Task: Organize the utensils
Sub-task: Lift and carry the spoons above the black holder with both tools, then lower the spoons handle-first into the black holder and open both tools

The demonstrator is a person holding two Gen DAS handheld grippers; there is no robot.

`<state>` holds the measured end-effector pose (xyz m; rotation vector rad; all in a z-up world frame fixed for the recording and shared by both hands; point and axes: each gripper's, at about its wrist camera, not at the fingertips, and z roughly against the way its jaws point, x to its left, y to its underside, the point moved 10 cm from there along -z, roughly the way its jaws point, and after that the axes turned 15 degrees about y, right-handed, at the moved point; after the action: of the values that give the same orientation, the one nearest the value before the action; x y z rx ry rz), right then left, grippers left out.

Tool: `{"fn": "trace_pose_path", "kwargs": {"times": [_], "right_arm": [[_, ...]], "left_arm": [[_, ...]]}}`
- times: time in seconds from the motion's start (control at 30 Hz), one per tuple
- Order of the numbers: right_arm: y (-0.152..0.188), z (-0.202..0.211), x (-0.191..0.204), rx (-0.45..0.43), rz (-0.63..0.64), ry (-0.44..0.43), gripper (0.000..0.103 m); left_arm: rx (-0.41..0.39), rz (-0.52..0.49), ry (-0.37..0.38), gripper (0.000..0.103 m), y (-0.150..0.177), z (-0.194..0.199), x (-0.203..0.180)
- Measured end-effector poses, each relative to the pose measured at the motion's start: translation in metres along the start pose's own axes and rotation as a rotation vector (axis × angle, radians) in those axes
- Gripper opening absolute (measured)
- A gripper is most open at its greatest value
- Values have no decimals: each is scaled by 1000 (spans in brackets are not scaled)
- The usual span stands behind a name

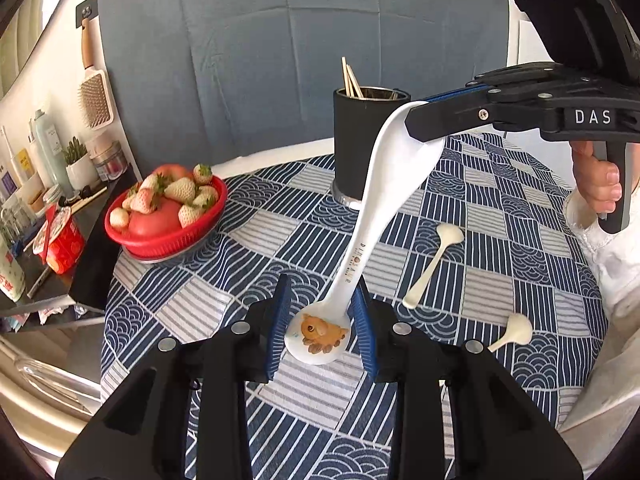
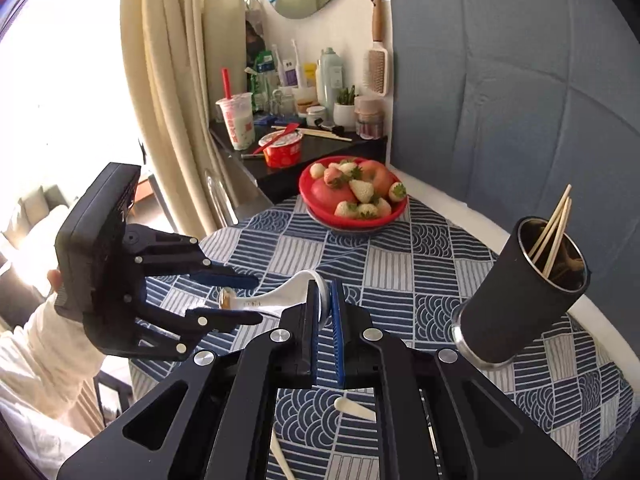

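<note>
A white ceramic spoon [image 1: 372, 216] with a dinosaur picture on its handle end hangs over the checked tablecloth. My right gripper [image 1: 416, 118] is shut on its bowl; in the right wrist view the bowl [image 2: 316, 284] sits between the closed pads of the right gripper [image 2: 325, 300]. My left gripper [image 1: 320, 320] is open, its pads either side of the decorated handle end without clear contact; it also shows in the right wrist view [image 2: 240, 300]. A black cup [image 1: 368, 148] holding chopsticks [image 1: 350, 78] stands behind; it also shows in the right wrist view [image 2: 524, 292].
Two small cream spoons [image 1: 432, 264] [image 1: 514, 332] lie on the tablecloth [image 1: 280, 240] to the right. A red basket of strawberries and tomatoes [image 1: 168, 208] stands at the left. A cluttered black side shelf [image 2: 320, 148] and a blue padded wall [image 1: 280, 60] lie beyond.
</note>
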<state>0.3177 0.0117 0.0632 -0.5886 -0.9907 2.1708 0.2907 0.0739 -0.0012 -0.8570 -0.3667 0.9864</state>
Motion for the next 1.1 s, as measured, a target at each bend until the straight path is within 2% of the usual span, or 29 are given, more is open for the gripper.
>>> {"fn": "trace_pose_path", "kwargs": {"times": [0.27, 0.6, 0.87, 1.1], "right_arm": [[-31, 37, -58, -127, -47, 104, 6], [-57, 61, -134, -208, -123, 261, 6], [-69, 56, -182, -220, -176, 365, 7], [-74, 37, -210, -205, -150, 486, 7]], "left_arm": [[-41, -59, 31, 31, -67, -19, -19], [-77, -89, 101, 31, -145, -49, -41], [-83, -92, 127, 31, -190, -87, -40], [-48, -57, 145, 32, -214, -133, -32]]}}
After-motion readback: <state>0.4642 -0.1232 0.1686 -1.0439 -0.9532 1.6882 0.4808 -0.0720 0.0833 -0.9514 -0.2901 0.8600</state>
